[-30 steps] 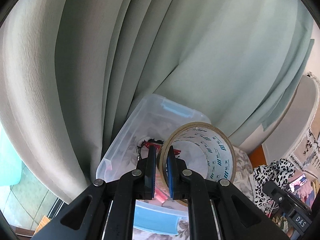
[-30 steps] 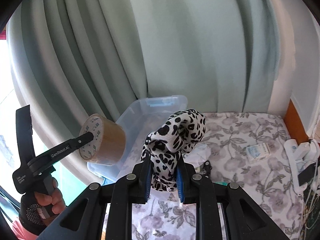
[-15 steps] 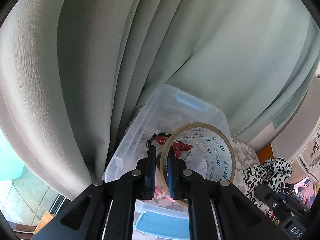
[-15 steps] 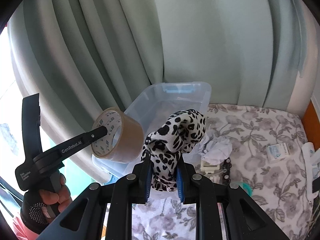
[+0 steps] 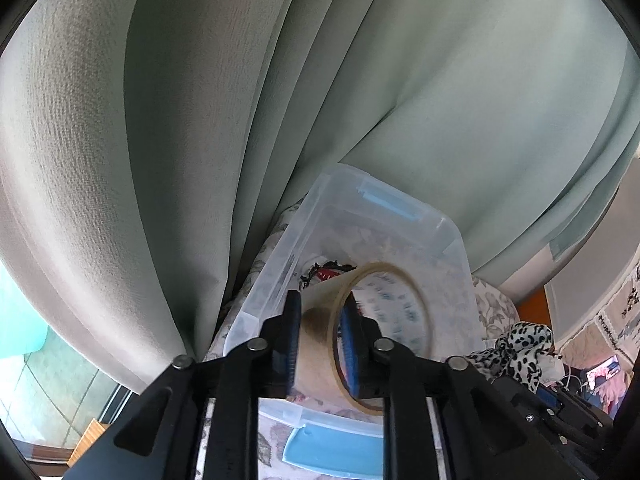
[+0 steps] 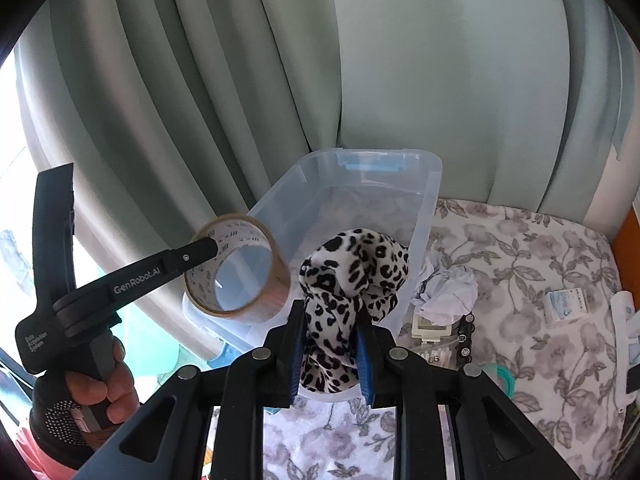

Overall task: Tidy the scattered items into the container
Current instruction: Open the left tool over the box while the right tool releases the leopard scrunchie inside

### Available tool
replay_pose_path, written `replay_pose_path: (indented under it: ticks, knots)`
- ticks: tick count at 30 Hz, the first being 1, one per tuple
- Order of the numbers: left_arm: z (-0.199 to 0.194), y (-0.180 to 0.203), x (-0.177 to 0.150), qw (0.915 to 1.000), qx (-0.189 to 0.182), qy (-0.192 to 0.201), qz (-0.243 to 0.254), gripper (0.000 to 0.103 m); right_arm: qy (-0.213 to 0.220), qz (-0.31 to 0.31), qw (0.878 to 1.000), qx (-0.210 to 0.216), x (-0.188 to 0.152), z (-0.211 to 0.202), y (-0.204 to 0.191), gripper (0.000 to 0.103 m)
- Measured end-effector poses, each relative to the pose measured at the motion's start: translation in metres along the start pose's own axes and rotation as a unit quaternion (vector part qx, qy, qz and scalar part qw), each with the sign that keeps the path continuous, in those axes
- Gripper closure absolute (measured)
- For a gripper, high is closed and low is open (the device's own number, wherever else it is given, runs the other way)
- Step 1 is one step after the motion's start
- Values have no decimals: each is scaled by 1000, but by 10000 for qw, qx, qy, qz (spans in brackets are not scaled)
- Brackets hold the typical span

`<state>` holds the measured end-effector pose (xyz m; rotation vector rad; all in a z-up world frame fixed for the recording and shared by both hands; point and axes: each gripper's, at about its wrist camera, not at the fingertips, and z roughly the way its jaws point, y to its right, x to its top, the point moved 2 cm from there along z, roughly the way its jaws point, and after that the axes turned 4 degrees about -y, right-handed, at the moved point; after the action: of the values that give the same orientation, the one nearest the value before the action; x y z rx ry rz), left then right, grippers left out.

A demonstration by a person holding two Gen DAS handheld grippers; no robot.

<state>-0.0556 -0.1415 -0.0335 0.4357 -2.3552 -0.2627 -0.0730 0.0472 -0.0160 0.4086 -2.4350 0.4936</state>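
Brown tape roll (image 5: 372, 332) looks blurry, low in the frame over the clear box (image 6: 424, 184). The left gripper (image 5: 320, 336) is opening, with the roll's wall between its fingers and no squeeze. The right gripper (image 6: 328, 344) is opening too, its pads on one spotted cloth (image 6: 352, 276). Red and black bits inside the box are hard to make out.

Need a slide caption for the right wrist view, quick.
Right gripper, jaws opening, with leopard-print cloth between them beside the clear bin.
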Motion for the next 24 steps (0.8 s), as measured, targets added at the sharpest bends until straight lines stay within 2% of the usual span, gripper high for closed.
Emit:
replay_pose_path:
  ticks: [2,4,8,10,16,19,24]
  knots:
    - [4,0,1,10000,-45,-32,-26,83,9,-20,10000,-10,0,0,-1,64]
    - [4,0,1,9999,-86,-54,-37,83,40,-24,10000,3,-1,-1,-1,61]
    - [0,5,2,9998,-188,12,16,77,64,-48,10000,-19,-1,-4,-2,60]
    - [-4,10,4,9997,-209,71,91,67,65,-28,10000,-21,-1,-5,-1,60]
    - [-13,21,4,9995,-187,111,229,66,170,47,9998,4,-1,-14,2,60]
    - [-19,24,4,9995,-132,167,252,56,184,85,9998,11,-2,-18,5,59]
    - [-33,30,2,9993,-87,249,275,52,258,140,9996,-1,-4,-29,7,57]
